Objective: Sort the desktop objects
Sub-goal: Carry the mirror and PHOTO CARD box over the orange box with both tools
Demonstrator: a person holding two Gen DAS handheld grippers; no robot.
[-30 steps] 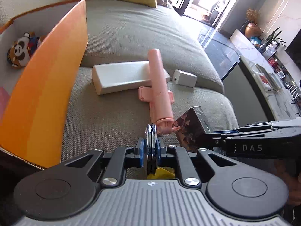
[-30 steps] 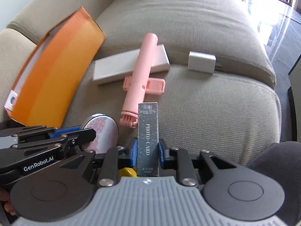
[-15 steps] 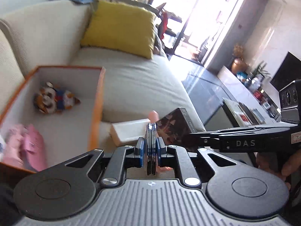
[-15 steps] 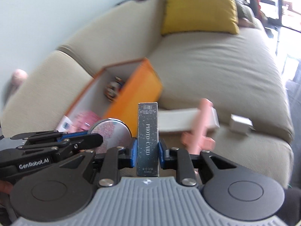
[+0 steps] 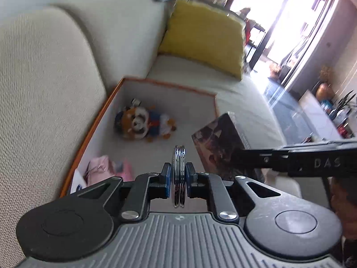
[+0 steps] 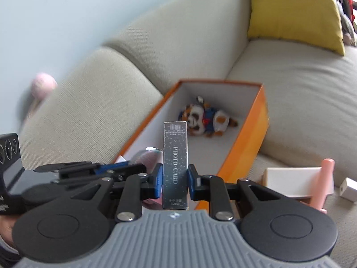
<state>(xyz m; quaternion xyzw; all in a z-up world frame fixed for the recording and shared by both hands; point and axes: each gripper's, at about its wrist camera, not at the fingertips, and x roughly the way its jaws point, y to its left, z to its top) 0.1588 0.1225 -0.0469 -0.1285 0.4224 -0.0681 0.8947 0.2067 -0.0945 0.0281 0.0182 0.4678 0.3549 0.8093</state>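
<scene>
My left gripper point(image 5: 179, 174) is shut on a thin round silver compact point(image 5: 179, 174), held edge-on above the near end of the orange box point(image 5: 93, 125). My right gripper point(image 6: 174, 178) is shut on a dark photo card box point(image 6: 175, 163), upright between the blue pads, over the orange box point(image 6: 254, 134). In the left wrist view the photo card box point(image 5: 218, 143) hangs to the right in the right gripper. The compact's pink face point(image 6: 147, 158) shows in the right wrist view, left of the card box. Inside the orange box lie a plush panda toy point(image 5: 142, 125) and pink items point(image 5: 104, 169).
The orange box sits on a beige sofa point(image 6: 301, 84) against its backrest, with a yellow cushion point(image 6: 294, 11) further along. On the seat right of the box lie a white rectangular box point(image 6: 290, 178), a pink stick-shaped device point(image 6: 323, 178) and a small white charger point(image 6: 348, 189).
Both grippers rose and swung left from over the sofa seat to above the open orange box, each keeping its object. The seat items slid out to the right.
</scene>
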